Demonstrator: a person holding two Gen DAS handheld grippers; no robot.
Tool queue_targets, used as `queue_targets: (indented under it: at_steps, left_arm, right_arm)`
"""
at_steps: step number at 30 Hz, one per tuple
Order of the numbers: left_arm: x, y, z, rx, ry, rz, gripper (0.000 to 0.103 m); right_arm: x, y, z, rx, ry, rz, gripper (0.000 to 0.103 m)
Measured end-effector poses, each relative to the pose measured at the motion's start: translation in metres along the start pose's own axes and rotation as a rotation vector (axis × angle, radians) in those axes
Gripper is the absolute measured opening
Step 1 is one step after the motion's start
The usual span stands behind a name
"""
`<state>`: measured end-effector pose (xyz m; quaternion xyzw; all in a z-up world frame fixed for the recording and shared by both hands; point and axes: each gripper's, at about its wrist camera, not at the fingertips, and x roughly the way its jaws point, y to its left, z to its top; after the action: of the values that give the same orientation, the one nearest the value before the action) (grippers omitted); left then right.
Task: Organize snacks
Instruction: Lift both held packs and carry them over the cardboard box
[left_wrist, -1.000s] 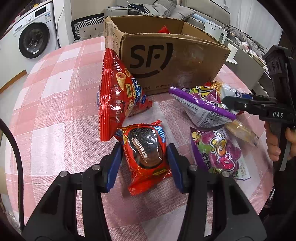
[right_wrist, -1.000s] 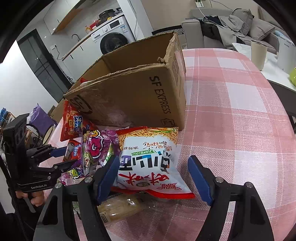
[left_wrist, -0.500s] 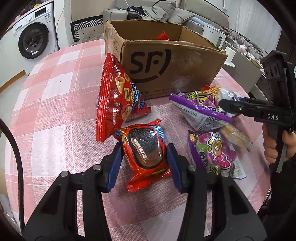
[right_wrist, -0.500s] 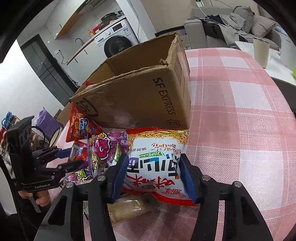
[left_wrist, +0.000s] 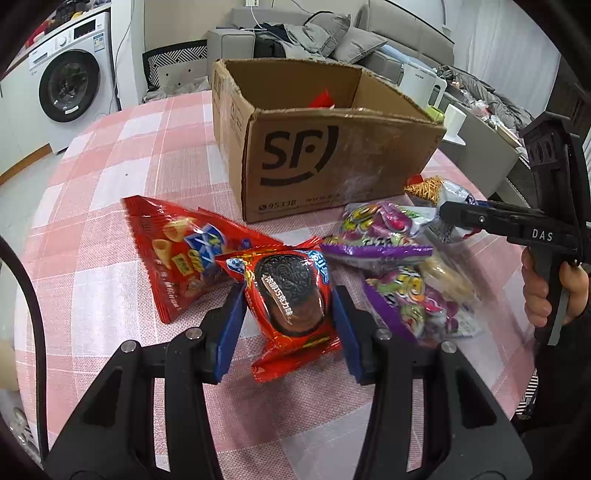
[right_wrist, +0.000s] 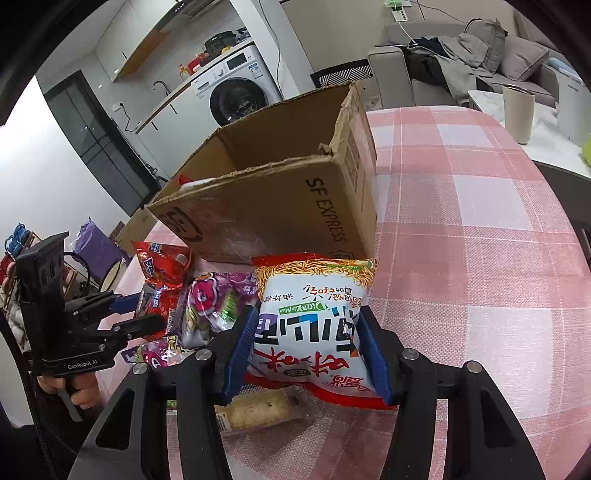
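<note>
My left gripper (left_wrist: 288, 325) is shut on a red cookie pack (left_wrist: 290, 295) and holds it lifted above the pink checked table (left_wrist: 110, 184). My right gripper (right_wrist: 306, 350) is shut on a white and red noodle bag (right_wrist: 310, 325), raised off the table. An open SF cardboard box (left_wrist: 332, 155) stands behind the snacks; it also shows in the right wrist view (right_wrist: 280, 206), with something red inside. A red chip bag (left_wrist: 184, 254) lies left of the cookie pack. Purple candy bags (left_wrist: 417, 302) and a clear-wrapped biscuit (right_wrist: 258, 406) lie on the table.
A washing machine (left_wrist: 70, 88) stands far left and a grey sofa (left_wrist: 332, 37) behind the box. A beige cup (right_wrist: 519, 114) stands on a side table at the right. Bare tablecloth (right_wrist: 480, 258) stretches right of the box.
Both grippers closed on their packs and lifted them. The left one raised the cookie pack; the red chip bag fell flat. The right one squeezed the noodle bag and rose toward the box.
</note>
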<state>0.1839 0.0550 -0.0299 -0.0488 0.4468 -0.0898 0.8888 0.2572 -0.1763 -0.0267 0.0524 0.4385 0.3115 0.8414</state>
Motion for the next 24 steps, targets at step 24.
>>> queue_targets:
  at_steps: [24]
  left_arm:
    - [-0.072, -0.018, 0.013, -0.021, -0.178, -0.003, 0.045]
  right_arm:
    - [-0.052, 0.019, 0.010, -0.037, -0.121, 0.021, 0.056]
